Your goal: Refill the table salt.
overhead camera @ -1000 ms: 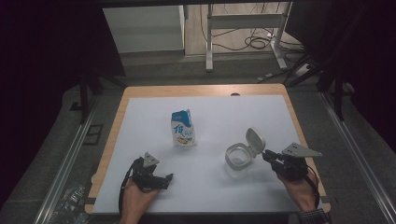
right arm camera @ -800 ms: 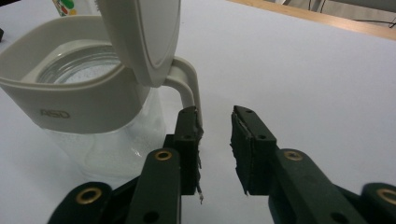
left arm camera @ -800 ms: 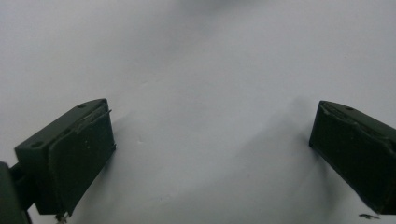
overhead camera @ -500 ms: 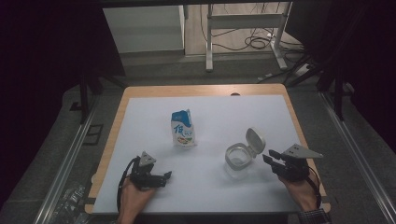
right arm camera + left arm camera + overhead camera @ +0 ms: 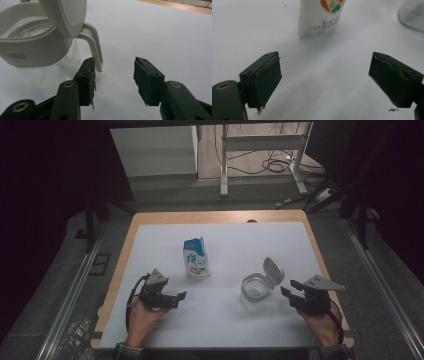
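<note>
broadly, the white sheet-covered wooden table [image 5: 225,245] carries everything. near its centre stands the white and blue printed pouch [image 5: 196,258], upright, and at about 4 o'clock from it sits the clear glass jar with a cream flip lid [image 5: 256,287], its lid tipped open and leaning toward 1 o'clock. the right gripper [image 5: 291,293] lies at 3 o'clock of the jar, close beside it without touching; its jaws have just been opening and now stand apart with nothing between them, the lid's hinge arm just ahead of one jaw in the right gripper view. the left gripper [image 5: 179,297] sits at 7 o'clock from the pouch, well apart, jaws spread wide and empty, pointing toward 3 o'clock.
</note>
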`<state>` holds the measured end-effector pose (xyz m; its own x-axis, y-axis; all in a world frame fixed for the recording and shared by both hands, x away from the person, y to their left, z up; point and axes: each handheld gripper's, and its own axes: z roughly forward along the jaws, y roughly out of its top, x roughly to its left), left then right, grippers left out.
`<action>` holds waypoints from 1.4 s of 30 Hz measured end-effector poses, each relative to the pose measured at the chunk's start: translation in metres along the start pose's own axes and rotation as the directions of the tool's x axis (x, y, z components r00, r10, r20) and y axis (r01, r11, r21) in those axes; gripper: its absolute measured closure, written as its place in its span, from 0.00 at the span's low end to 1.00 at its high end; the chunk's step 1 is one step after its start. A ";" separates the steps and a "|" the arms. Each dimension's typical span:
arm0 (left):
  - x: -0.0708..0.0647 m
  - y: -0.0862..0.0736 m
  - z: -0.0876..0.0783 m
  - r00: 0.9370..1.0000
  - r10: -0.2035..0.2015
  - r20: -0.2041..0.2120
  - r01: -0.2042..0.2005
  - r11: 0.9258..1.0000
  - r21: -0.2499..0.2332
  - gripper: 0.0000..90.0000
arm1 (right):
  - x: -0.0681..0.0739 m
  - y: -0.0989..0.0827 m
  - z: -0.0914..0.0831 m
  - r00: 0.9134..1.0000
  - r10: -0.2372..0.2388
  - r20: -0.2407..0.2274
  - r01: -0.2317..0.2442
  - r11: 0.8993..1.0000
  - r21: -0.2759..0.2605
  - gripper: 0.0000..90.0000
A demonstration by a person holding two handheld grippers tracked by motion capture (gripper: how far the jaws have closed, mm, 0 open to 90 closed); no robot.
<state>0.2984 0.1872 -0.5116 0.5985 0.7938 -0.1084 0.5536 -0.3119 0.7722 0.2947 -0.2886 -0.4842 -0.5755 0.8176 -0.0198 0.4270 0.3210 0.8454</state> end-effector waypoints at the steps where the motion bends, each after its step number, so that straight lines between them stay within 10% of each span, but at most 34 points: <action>1: 0.001 0.004 0.000 1.000 0.013 -0.002 -0.013 1.000 -0.005 0.14 | 0.000 0.000 0.000 1.000 0.001 0.003 -0.001 1.000 0.000 0.57; 26: 0.024 0.079 0.002 0.993 0.104 0.053 -0.099 0.990 -0.099 0.45 | 0.005 -0.004 0.007 0.999 -0.028 -0.020 0.028 0.999 0.034 0.54; 42: 0.040 0.098 0.014 0.973 0.160 0.164 -0.130 0.976 -0.176 0.65 | 0.005 -0.004 0.008 0.999 -0.050 -0.015 0.051 0.998 0.037 0.52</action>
<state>0.3846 0.1816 -0.4487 0.7658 0.6374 -0.0849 0.3601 -0.3157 0.8779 0.2956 -0.2819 -0.4925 -0.6068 0.7931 -0.0538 0.4231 0.3796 0.8227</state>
